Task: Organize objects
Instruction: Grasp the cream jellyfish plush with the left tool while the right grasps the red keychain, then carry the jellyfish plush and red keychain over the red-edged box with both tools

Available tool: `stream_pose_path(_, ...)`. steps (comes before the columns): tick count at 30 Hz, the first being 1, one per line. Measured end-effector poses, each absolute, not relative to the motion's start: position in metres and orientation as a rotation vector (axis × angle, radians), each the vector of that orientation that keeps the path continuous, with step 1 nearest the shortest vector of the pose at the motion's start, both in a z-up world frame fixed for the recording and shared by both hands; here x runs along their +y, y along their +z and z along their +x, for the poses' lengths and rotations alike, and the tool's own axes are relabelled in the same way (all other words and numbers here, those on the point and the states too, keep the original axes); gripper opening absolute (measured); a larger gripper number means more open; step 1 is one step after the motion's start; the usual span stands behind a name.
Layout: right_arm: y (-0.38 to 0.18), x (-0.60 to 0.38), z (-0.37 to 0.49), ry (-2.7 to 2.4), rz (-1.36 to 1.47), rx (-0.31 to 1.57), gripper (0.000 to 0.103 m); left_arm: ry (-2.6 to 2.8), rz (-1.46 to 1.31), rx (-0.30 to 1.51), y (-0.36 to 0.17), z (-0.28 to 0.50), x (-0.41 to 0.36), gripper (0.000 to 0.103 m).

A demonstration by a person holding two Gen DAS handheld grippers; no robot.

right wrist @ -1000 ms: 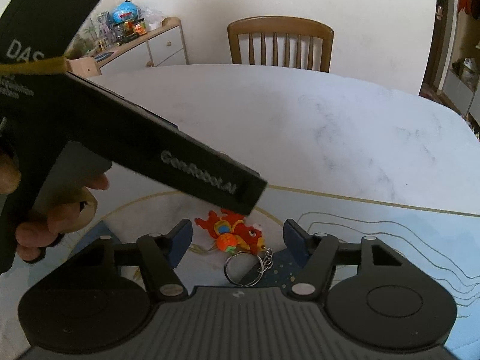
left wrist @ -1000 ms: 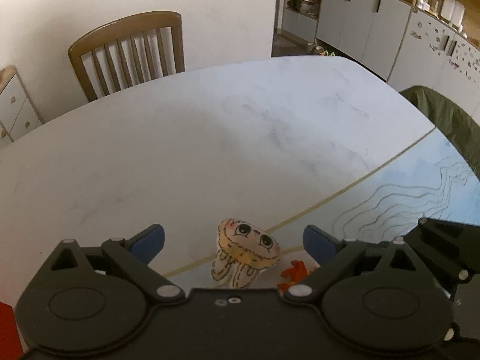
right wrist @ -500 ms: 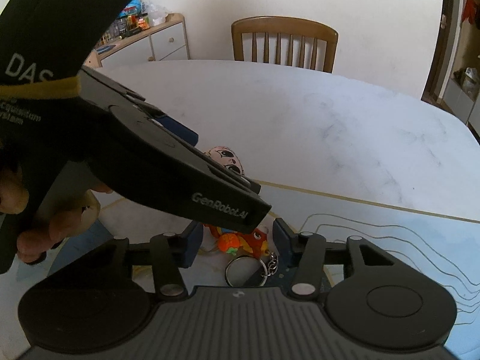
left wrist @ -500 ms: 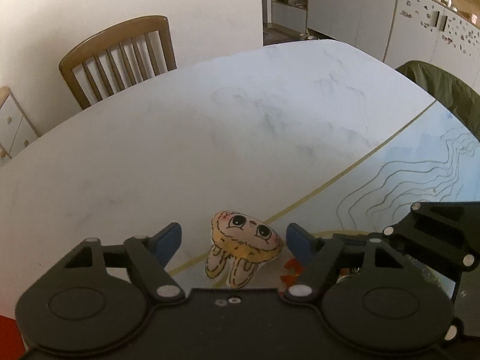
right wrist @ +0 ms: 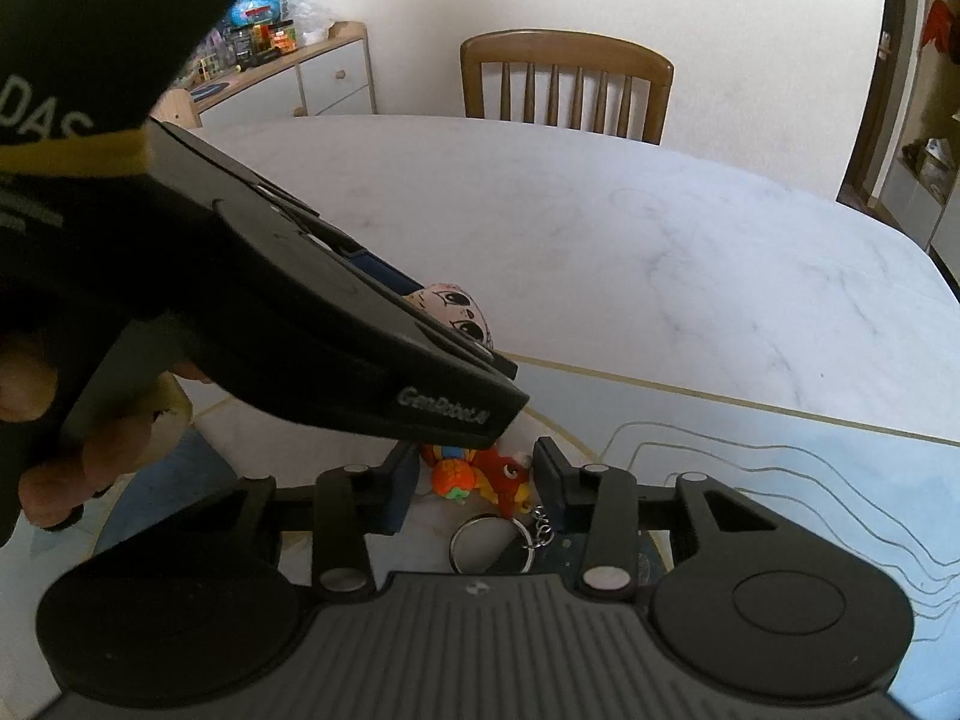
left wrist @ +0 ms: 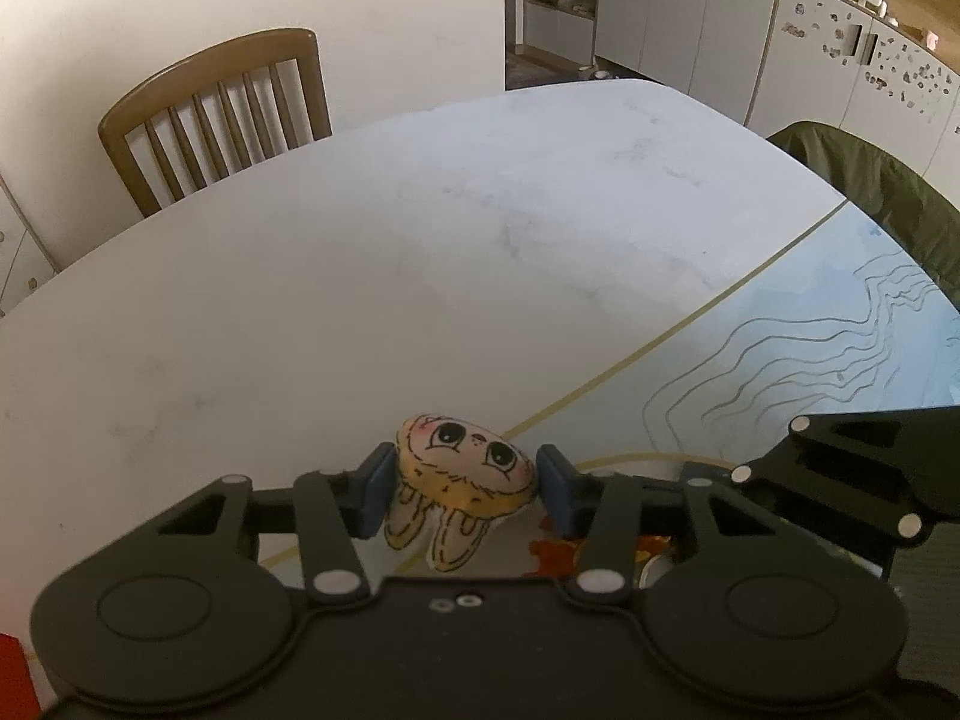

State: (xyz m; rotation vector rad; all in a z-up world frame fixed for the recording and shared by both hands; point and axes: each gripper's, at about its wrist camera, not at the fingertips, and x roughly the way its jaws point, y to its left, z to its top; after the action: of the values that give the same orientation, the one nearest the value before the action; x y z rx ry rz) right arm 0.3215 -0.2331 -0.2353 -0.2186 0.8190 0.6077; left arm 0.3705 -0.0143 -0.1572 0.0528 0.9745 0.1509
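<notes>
At the near edge of the marble table (left wrist: 420,276), where the blue mat (left wrist: 828,360) begins, the left gripper (left wrist: 465,489) has its blue pads pressed against both sides of the plush toy (left wrist: 465,468), holding it. Just beside it, the right gripper (right wrist: 474,480) brackets the orange fish keychain (right wrist: 480,474) lying on the mat; whether its narrowed pads touch the keychain cannot be determined.

R gripper (right wrist: 474,480) pads flank fish keychain (right wrist: 480,476), w/ gaps.
</notes>
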Motion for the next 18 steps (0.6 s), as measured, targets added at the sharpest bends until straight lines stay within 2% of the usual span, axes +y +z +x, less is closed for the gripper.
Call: stream_pose_path(18,-0.191,-0.229,0.316,0.607,-0.191,0.790,0.041,0.185,-0.085,0.928,-0.110,0.326,0.010,0.048)
